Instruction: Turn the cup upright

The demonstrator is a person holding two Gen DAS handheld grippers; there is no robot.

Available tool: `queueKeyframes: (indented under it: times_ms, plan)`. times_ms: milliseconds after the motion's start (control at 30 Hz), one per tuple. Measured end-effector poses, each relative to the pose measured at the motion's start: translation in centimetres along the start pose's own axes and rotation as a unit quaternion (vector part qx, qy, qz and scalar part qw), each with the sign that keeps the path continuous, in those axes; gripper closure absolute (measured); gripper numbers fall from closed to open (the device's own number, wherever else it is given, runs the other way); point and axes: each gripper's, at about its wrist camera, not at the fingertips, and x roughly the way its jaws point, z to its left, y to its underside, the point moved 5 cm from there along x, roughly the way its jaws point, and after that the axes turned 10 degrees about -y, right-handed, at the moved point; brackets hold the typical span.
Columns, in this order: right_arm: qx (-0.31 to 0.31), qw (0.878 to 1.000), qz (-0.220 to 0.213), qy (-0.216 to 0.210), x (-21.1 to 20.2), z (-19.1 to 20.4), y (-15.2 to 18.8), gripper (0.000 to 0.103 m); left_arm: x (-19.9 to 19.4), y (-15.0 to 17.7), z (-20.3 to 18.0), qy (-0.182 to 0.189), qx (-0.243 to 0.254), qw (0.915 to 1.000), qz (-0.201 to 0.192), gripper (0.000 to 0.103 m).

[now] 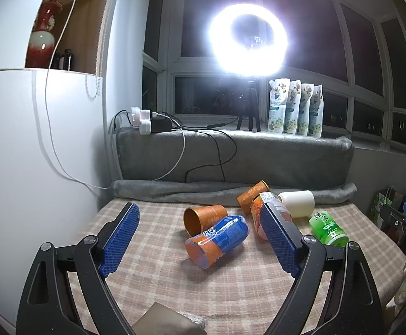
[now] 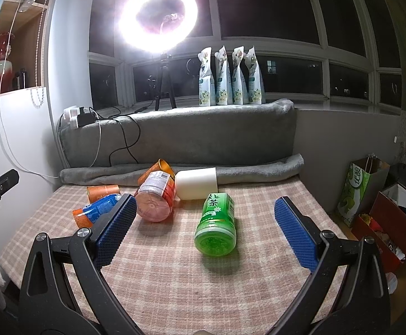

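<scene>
Both hand-held grippers hover spread wide over the checked cloth of the desk (image 2: 231, 293), gripping nothing. Left hand-held gripper (image 1: 198, 222) has its blue pads apart on either side of a blue-and-orange cup (image 1: 217, 241) lying on its side, open mouth toward the camera; neither pad touches it. Just behind that one, touching it, lies an orange paper cup (image 1: 204, 219), also tipped over with its mouth facing left and forward. Farther back sit a second orange cup (image 1: 252, 194), tilted against the grey rolled blanket (image 1: 175, 191), a clear orange-labelled jar (image 2: 155, 199) on its side, and a white cup (image 1: 298, 202) lying flat beside the jar.

Right hand-held gripper (image 2: 203, 205) is open around a green tea bottle-shaped cup (image 2: 217, 224) that lies on its side with its base toward the lens, well clear of both pads; whether it has a lid is hard to tell from this angle. A ring light (image 2: 158, 16) glares from the windowsill behind.
</scene>
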Motion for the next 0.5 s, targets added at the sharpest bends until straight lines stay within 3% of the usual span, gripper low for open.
queueKeyframes:
  times_ms: [500]
  plan:
    - [0.002,1.000,0.003,-0.002,0.29,0.00,-0.02,0.002,0.14,0.27,-0.29,0.000,0.000,1.0000,0.005,0.015]
